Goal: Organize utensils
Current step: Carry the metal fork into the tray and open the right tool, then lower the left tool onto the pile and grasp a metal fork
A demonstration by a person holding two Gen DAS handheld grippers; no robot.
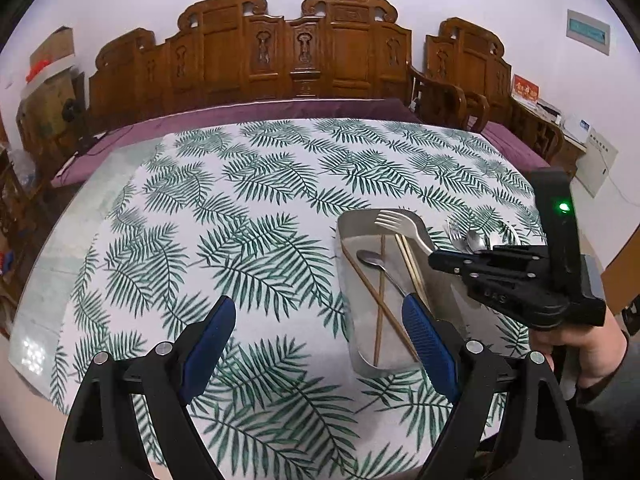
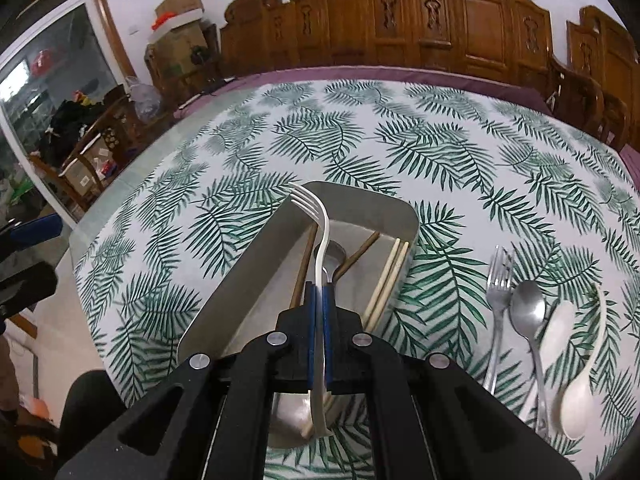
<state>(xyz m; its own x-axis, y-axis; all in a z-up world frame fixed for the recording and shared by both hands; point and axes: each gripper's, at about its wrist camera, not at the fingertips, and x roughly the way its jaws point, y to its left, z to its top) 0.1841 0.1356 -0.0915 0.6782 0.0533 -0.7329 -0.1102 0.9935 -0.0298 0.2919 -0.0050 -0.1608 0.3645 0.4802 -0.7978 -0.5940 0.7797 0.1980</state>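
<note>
My right gripper (image 2: 319, 286) is shut on a white fork (image 2: 316, 216) and holds it above a metal tray (image 2: 248, 280); the fork (image 1: 394, 222) and the gripper (image 1: 434, 258) also show in the left wrist view. The tray (image 1: 404, 216) holds a metal spoon (image 1: 374, 260), brown chopsticks (image 1: 378, 300) and pale chopsticks (image 2: 388, 276). To the tray's right on the cloth lie a metal fork (image 2: 498, 276), a metal spoon (image 2: 528, 308) and a white spoon (image 2: 576, 404). My left gripper (image 1: 318, 324) is open and empty, just left of the tray's near end.
The table carries a white cloth with green fern leaves (image 1: 248, 208). Carved wooden chairs (image 1: 296, 48) stand behind its far edge. The table's left edge (image 1: 48, 248) is bare glass. Boxes and clutter (image 2: 80, 128) stand at the left.
</note>
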